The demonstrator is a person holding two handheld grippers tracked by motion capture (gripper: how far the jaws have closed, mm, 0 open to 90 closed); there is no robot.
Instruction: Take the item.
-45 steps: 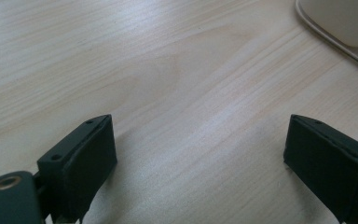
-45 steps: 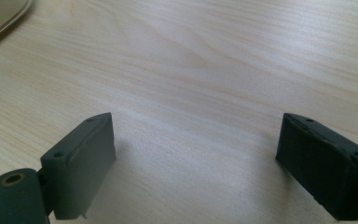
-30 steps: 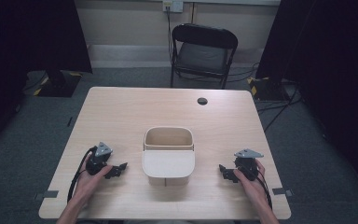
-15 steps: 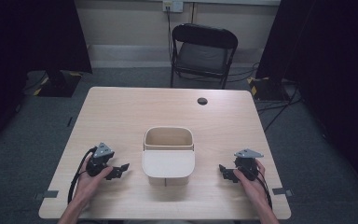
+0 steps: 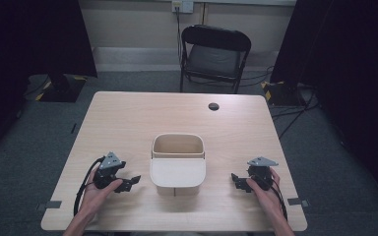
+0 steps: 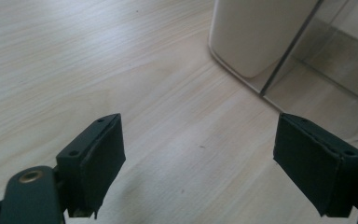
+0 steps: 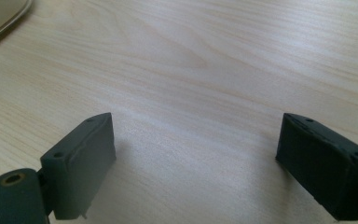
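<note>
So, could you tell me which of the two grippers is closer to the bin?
The left gripper: its jaws sit just beside the cream bin, while the right gripper rests with a wider strip of bare table between.

Cream bin [image 5: 177,167] stands upright at table middle, near my edge, between my two grippers, touching neither. Rounded rectangular tub, open top, plain pale walls, empty inside as far as I see. Its rounded lower corner [image 6: 256,37] lies ahead of my left jaws.
</note>
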